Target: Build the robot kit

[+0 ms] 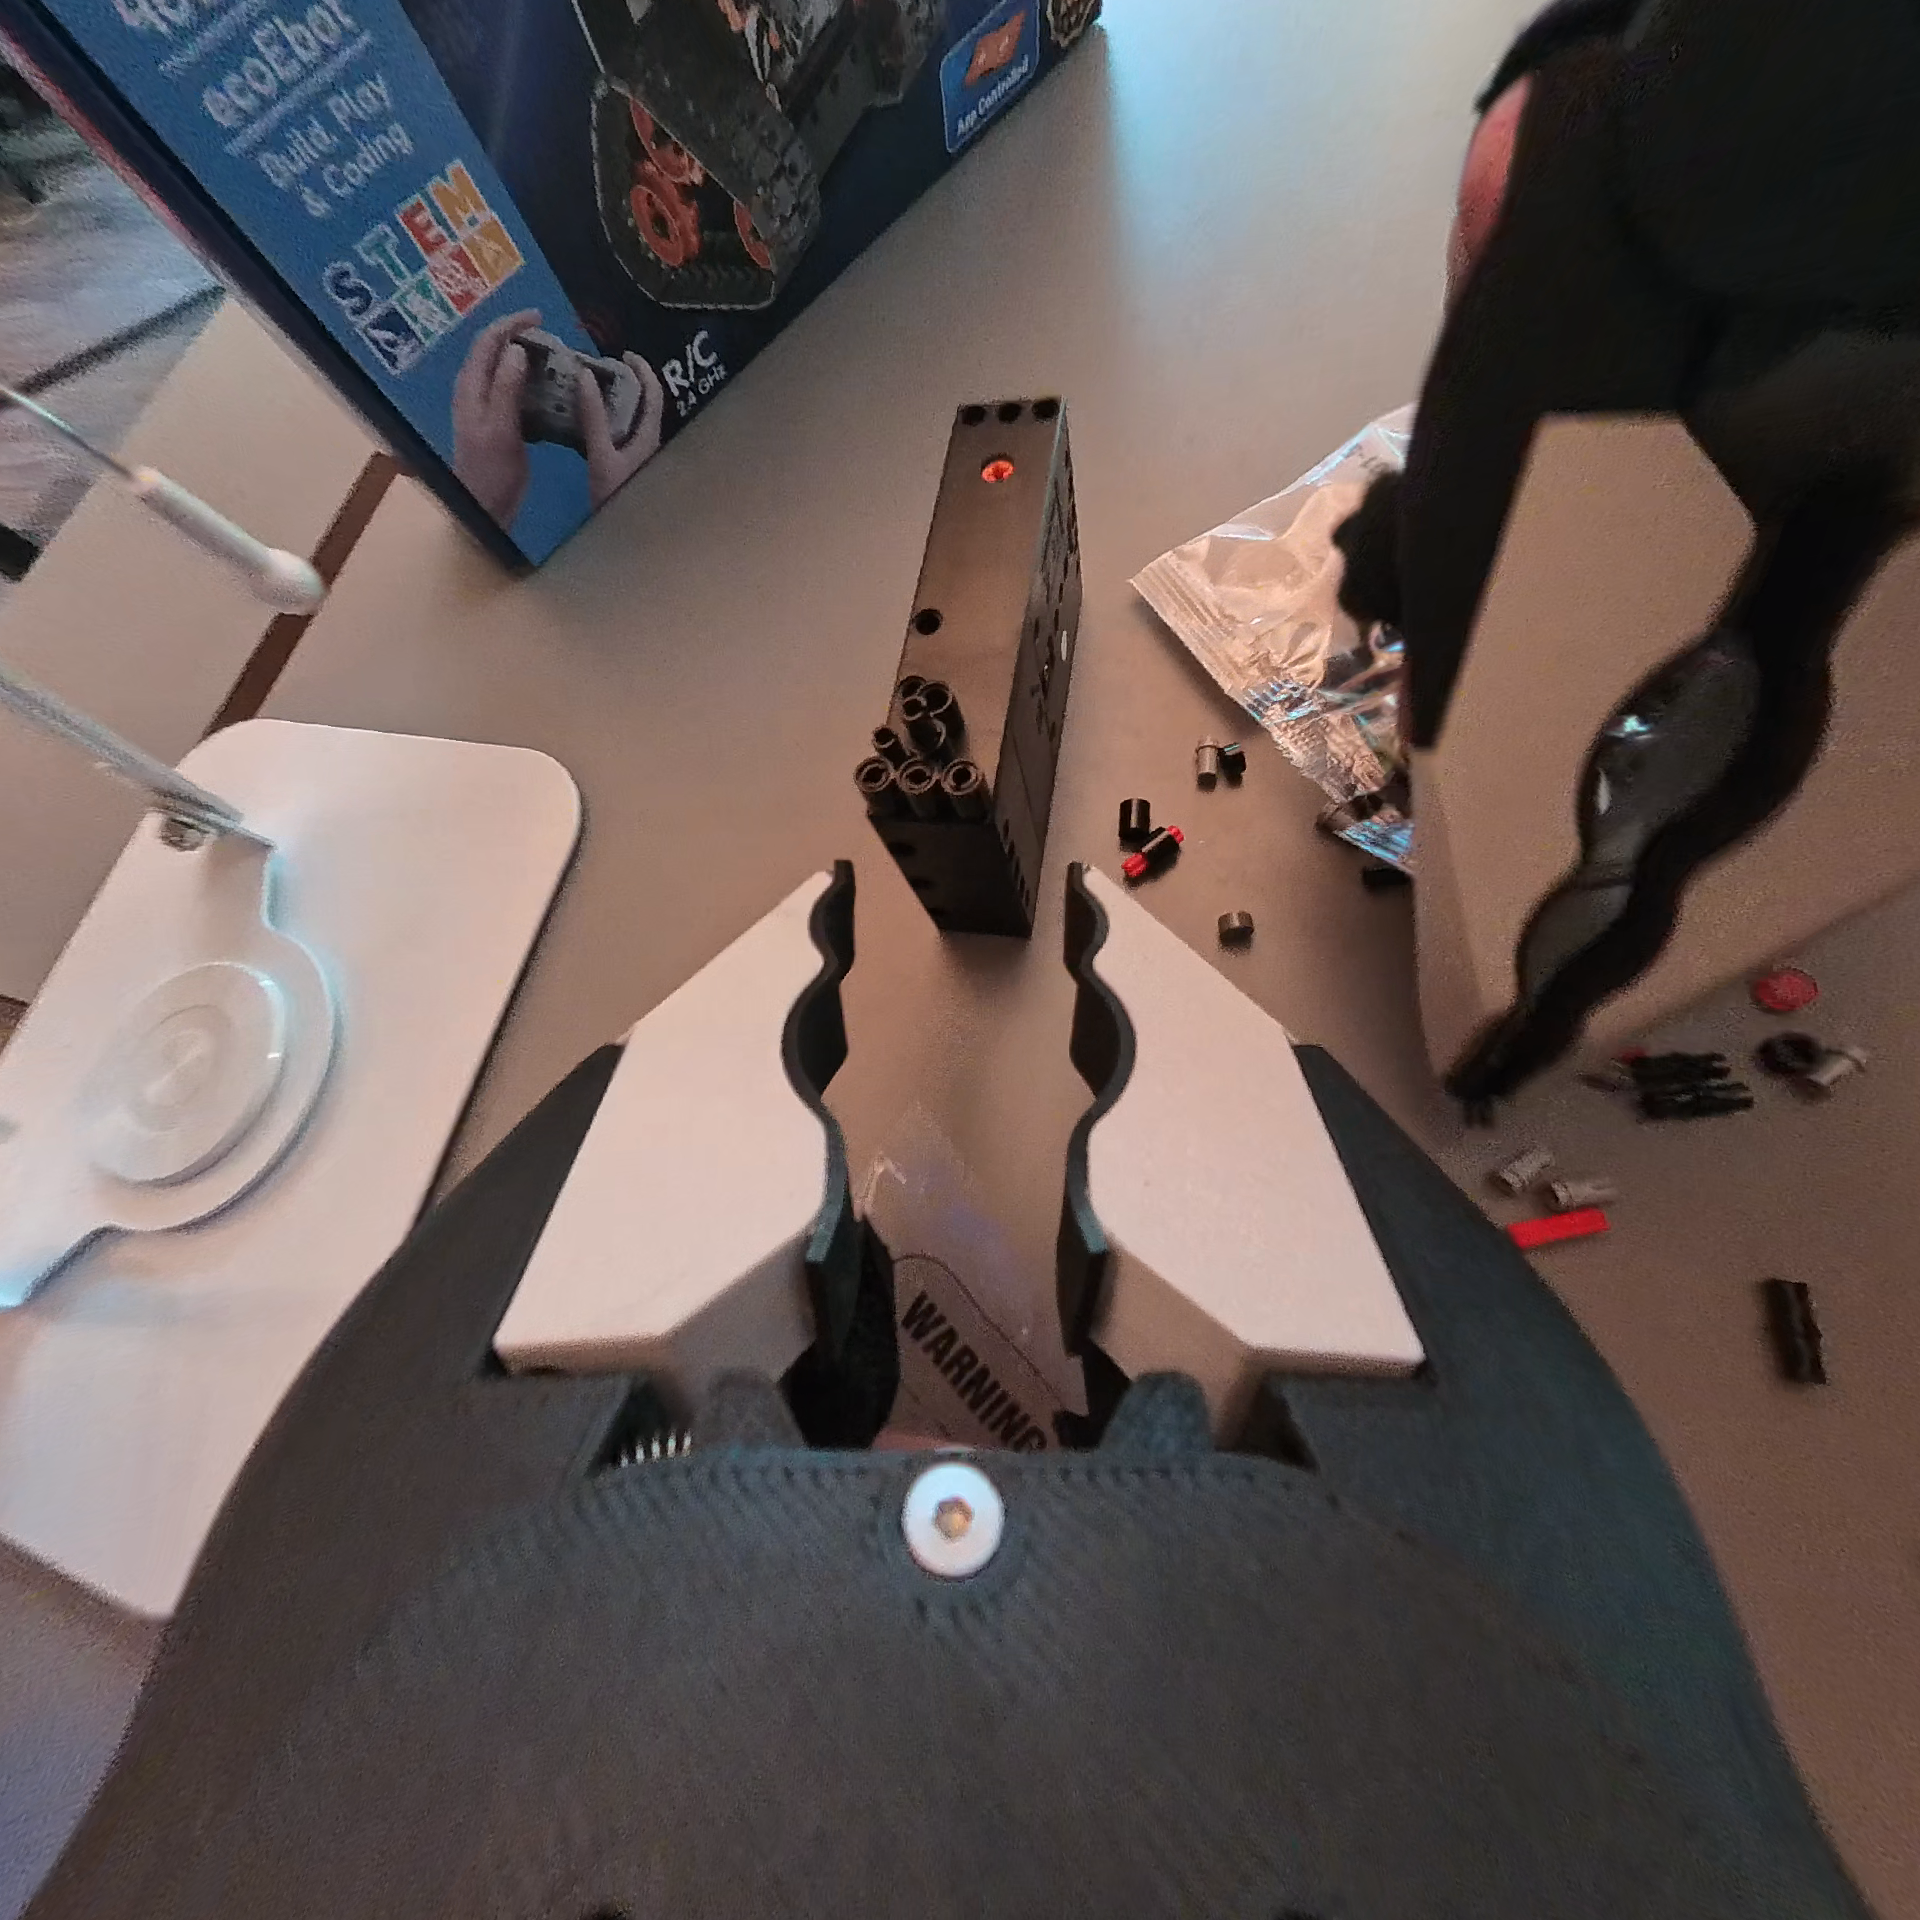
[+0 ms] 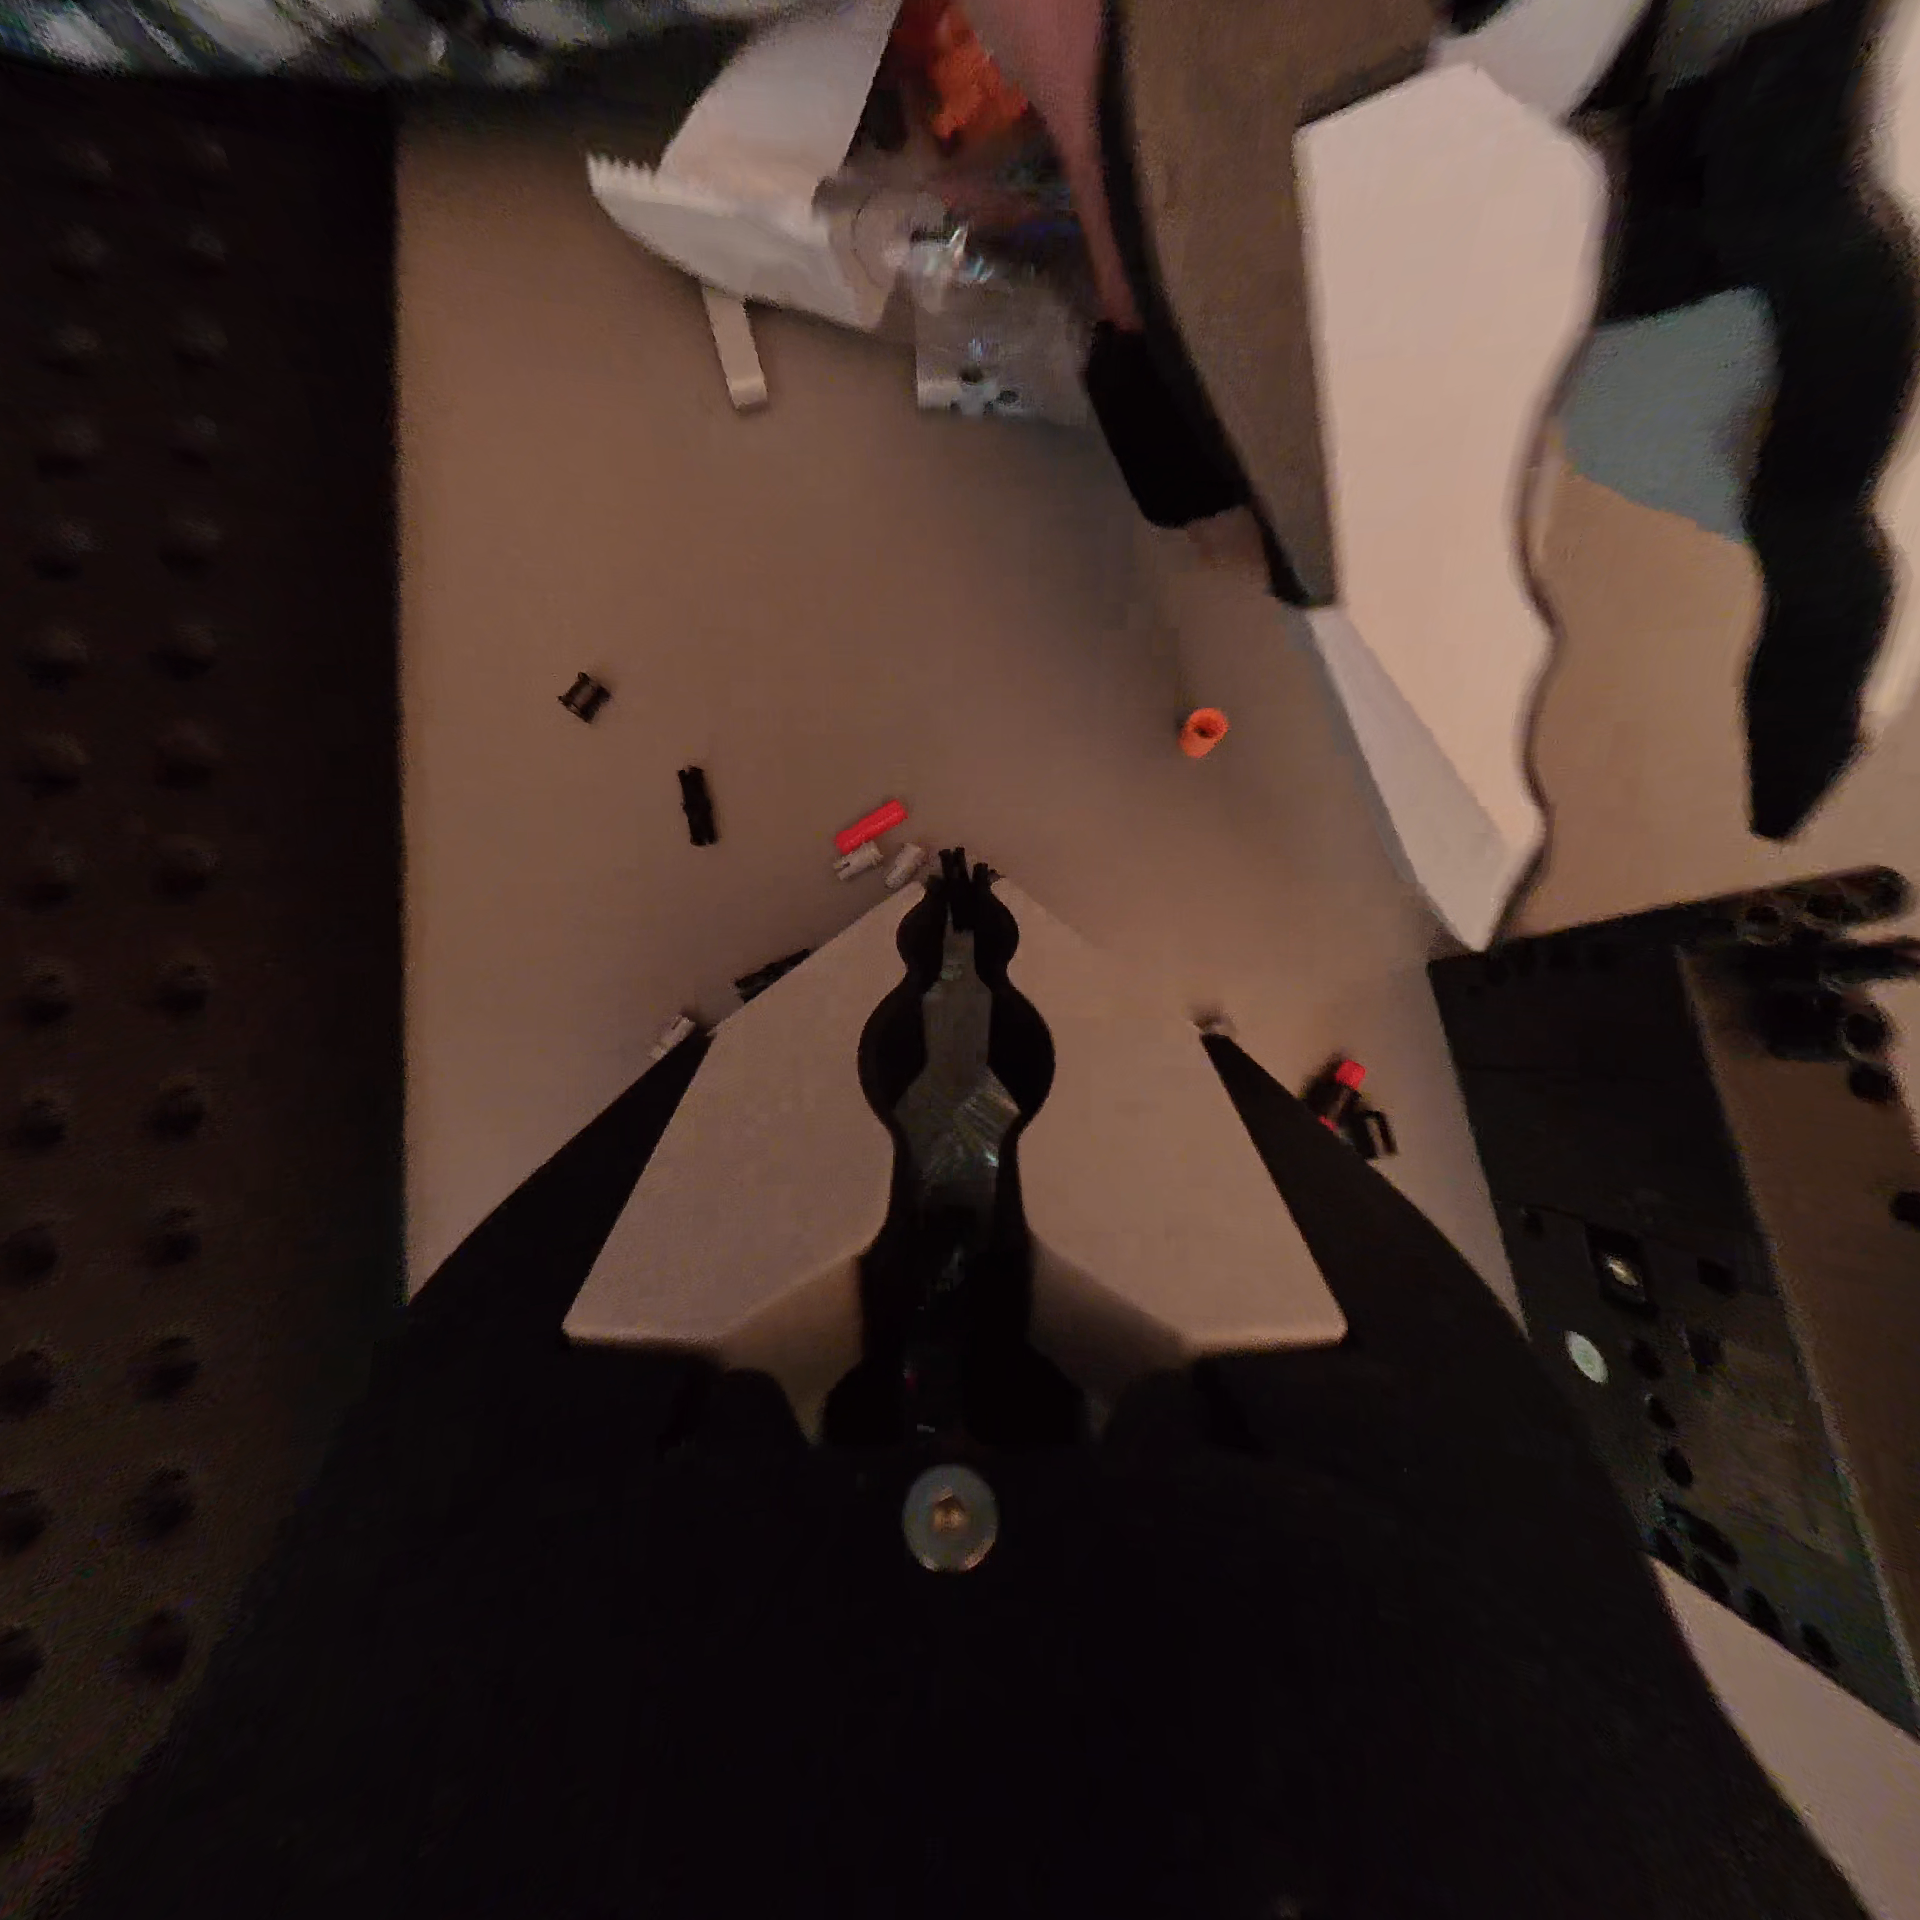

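My left gripper is open and empty. It hovers just in front of a long black block with holes that lies on the table. Several black pins stick out of the block's near end. My right gripper is shut on a small black pin that pokes out past its tips, low over the table. In the left wrist view the right gripper is at the right, beside a pile of black pins. The black block also shows in the right wrist view.
A blue product box stands at the back left. A white stand base is at the left and a clear plastic bag at the right. A black studded plate, an orange bush, a red pin and loose black pins lie around. The orange bush is about 6 centimeters from both grippers' fingertips.
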Available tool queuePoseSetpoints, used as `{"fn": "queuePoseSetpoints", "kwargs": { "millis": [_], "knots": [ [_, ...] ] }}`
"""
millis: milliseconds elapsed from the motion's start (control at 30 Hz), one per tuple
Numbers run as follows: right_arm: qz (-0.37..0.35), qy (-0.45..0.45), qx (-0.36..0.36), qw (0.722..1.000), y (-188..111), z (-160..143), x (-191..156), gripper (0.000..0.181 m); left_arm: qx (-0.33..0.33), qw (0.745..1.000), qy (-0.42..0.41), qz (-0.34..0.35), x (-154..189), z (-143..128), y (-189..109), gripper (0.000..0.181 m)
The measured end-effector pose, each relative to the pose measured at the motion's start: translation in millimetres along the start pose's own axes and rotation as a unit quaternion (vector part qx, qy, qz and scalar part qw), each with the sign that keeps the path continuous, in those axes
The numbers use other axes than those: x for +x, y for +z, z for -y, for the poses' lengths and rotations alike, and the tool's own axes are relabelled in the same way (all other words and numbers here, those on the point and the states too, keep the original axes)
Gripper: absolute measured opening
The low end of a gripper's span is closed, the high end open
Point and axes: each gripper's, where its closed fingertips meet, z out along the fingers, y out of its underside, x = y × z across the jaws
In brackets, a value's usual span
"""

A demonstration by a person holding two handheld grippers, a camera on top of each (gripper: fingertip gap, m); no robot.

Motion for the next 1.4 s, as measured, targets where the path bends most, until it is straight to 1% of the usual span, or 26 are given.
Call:
{"fn": "queuePoseSetpoints", "kwargs": {
  "millis": [67, 133, 167, 267, 367, 433, 533, 733, 967, 1200, 1400],
  "knots": [
    [-0.012, 0.022, 0.033, 0.999, -17, 9, 12, 0.003, 0.001, 1.0, 0.016, 0.012, -1, 4, -11, 0.041],
    [-0.015, 0.054, 0.067, 0.996, -35, 17, 25, 0.003, -0.02, 0.997, 0.058, 0.048, -7, 5, -23, 0.04],
    [-0.018, 0.066, 0.082, 0.994, -44, 20, 31, 0.003, -0.02, 0.994, 0.083, 0.064, -8, 10, -28, 0.039],
    [-0.023, 0.101, 0.123, 0.987, -67, 29, 48, 0.003, 0.024, 0.987, 0.148, 0.064, 11, 34, -36, 0.034],
    [-0.02, 0.125, 0.158, 0.979, -85, 37, 59, 0.003, 0.05, 0.975, 0.206, 0.067, 27, 49, -36, 0.029],
    [-0.01, 0.136, 0.168, 0.976, -92, 38, 61, 0.003, 0.069, 0.967, 0.221, 0.103, 23, 59, -36, 0.024],
    [0.009, 0.146, 0.175, 0.974, -95, 40, 59, 0.003, 0.09, 0.955, 0.248, 0.138, 20, 69, -38, 0.019],
    [0.024, 0.169, 0.192, 0.966, -98, 44, 61, 0.003, 0.094, 0.936, 0.297, 0.165, 25, 76, -38, 0.005],
    [0.048, 0.19, 0.209, 0.958, -102, 44, 61, 0.003, 0.095, 0.922, 0.326, 0.187, 26, 79, -38, 0.003],
    [0.045, 0.187, 0.271, 0.943, -118, 58, 64, 0.004, 0.143, 0.929, 0.278, 0.197, 22, 91, -48, 0.002],
    [0.036, 0.177, 0.287, 0.941, -124, 62, 65, 0.011, 0.163, 0.924, 0.273, 0.211, 22, 98, -53, 0.001]
  ]
}}
